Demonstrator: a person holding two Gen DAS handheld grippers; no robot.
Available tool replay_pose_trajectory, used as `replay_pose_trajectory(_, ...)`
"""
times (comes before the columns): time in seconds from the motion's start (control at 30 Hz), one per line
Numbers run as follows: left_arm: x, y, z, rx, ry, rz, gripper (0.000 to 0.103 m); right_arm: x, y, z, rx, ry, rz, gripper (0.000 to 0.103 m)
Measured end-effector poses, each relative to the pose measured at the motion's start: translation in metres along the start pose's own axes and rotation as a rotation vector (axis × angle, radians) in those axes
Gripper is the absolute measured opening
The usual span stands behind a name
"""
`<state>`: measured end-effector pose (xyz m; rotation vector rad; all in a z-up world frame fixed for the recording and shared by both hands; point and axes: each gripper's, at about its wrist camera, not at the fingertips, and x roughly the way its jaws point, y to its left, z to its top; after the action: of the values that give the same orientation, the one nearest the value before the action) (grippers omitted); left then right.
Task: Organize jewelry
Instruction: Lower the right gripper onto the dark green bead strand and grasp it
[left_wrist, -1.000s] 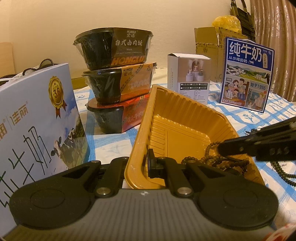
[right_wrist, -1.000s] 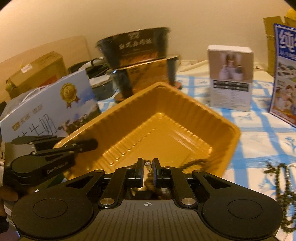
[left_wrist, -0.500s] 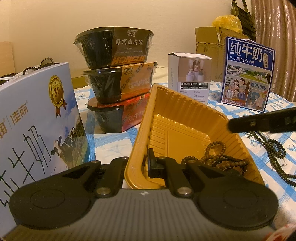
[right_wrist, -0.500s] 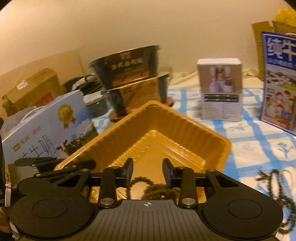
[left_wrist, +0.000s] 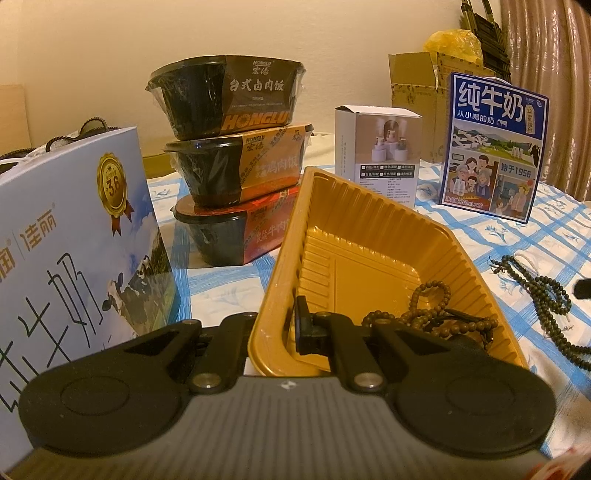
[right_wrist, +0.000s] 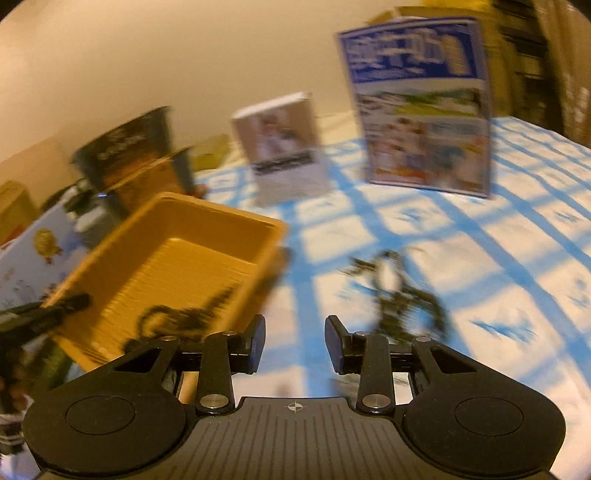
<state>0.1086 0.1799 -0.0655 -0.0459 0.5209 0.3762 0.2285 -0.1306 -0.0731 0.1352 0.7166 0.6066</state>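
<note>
Two tools on show: the left tool (left_wrist: 290, 328) is clamped tight on the near rim of the gold tray (left_wrist: 369, 221), lower centre of frame, with brown beads (left_wrist: 436, 314) lying inside at its right. The right tool (right_wrist: 294, 345), jaws parted and holding nothing, has just been opening, and dark beads (right_wrist: 399, 295) lie on the checked desk (right_wrist: 498, 240) beyond it, right of the tray.

Blurred view: the right gripper (right_wrist: 294, 343), black jaws apart and empty, hangs over the blue-checked tablecloth (right_wrist: 461, 258) between a ribbed golden plastic tray (right_wrist: 207, 225) holding a dark brown bead string (right_wrist: 177, 319) and a dark green bead strand (right_wrist: 399, 295) lying on the cloth.
</note>
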Motion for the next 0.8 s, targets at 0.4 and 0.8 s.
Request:
replay_pose_trajectory(0.4,-0.001,-0.001,0.001,0.010,-0.001,0.002,0.007,-0.012,-0.050,-0.012,0.020,0.017,-0.159,0.036)
replay_pose_trajectory(0.8,-0.001,-0.001,0.002,0.013,-0.001,0.003,0.007,-0.008,-0.056,-0.010,0.012,0.016,-0.171,0.036)
